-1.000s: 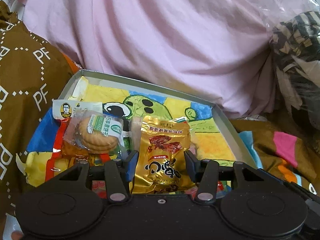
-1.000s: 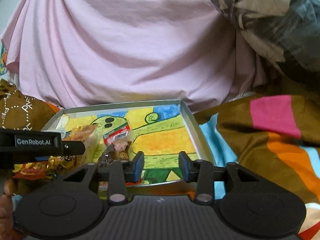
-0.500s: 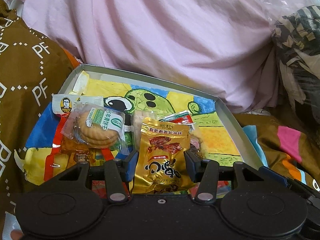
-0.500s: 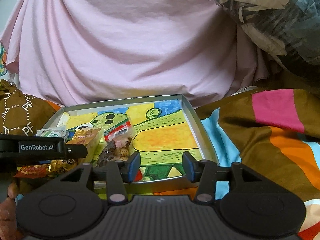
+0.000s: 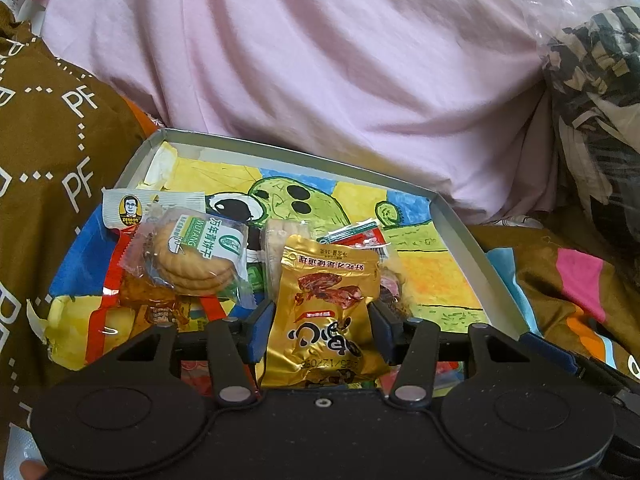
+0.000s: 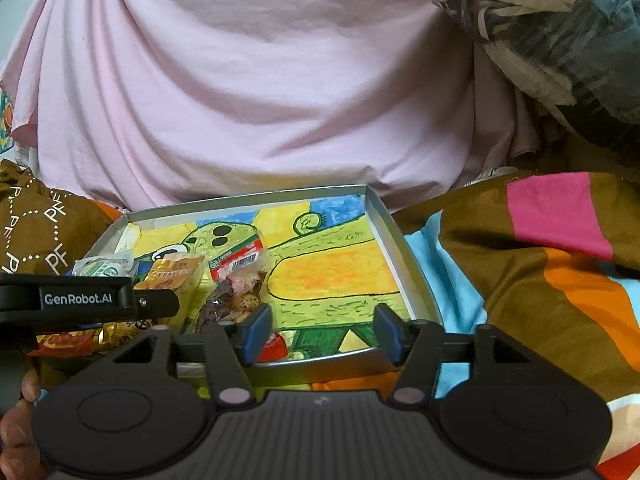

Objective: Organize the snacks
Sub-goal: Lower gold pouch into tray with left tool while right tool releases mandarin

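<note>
A shallow metal tray [image 5: 460, 232] lined with a green cartoon drawing lies on the bedding. Its left part holds a round-biscuit pack [image 5: 192, 256], a white sachet with a portrait [image 5: 132, 208] and a red-labelled clear bag [image 5: 356, 236]. My left gripper [image 5: 320, 320] has a gold snack packet [image 5: 328, 320] upright between its blue pads. Its jaws are opening, and the pads still touch the packet's sides. My right gripper [image 6: 322, 316] hovers over the tray's near rim [image 6: 400, 260]. Its jaws are opening with nothing between them. The right wrist view shows the left gripper's body [image 6: 80, 300] over the snack pile.
A big mound of pink cloth [image 5: 320, 60] rises right behind the tray. A brown patterned blanket [image 5: 48, 140] lies to the left and a striped blanket [image 6: 540, 280] to the right. A dark patterned bundle in plastic [image 6: 540, 20] sits at upper right. A hand [image 6: 16, 420] shows at lower left.
The right gripper's jaws have spread much wider. The left jaws have parted slightly around the gold packet. Neither hand has shifted noticeably.
</note>
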Available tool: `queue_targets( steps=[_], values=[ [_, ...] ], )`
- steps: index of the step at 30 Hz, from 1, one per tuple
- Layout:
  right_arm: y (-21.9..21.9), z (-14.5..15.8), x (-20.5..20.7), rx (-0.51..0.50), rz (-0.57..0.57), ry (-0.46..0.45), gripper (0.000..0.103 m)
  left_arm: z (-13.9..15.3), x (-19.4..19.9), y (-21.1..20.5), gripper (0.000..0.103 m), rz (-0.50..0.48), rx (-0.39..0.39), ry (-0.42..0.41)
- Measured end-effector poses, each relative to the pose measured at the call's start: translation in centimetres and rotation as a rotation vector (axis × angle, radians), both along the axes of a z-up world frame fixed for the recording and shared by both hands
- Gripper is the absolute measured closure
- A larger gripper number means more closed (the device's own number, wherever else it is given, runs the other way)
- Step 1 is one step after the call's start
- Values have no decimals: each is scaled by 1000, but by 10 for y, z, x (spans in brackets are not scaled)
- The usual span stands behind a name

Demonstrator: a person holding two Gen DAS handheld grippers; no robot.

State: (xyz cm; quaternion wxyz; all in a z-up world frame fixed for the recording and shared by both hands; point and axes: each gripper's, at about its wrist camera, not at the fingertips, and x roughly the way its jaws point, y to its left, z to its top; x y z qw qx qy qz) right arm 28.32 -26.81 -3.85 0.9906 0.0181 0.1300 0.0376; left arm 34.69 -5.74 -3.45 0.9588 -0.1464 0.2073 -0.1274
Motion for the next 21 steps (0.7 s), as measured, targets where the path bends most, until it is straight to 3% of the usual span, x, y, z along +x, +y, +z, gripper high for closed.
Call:
queue_targets(
  steps=[4, 7, 21],
  values=[
    [1, -1, -1, 17, 3, 10, 22, -1, 1, 1, 41, 1, -10, 9],
    [2, 0, -2, 11, 5, 7, 18, 0, 0, 2, 36, 0, -12, 4],
    [-1, 1, -3, 12, -6, 1, 11, 2, -4, 1, 29, -4, -16, -7]
  ],
)
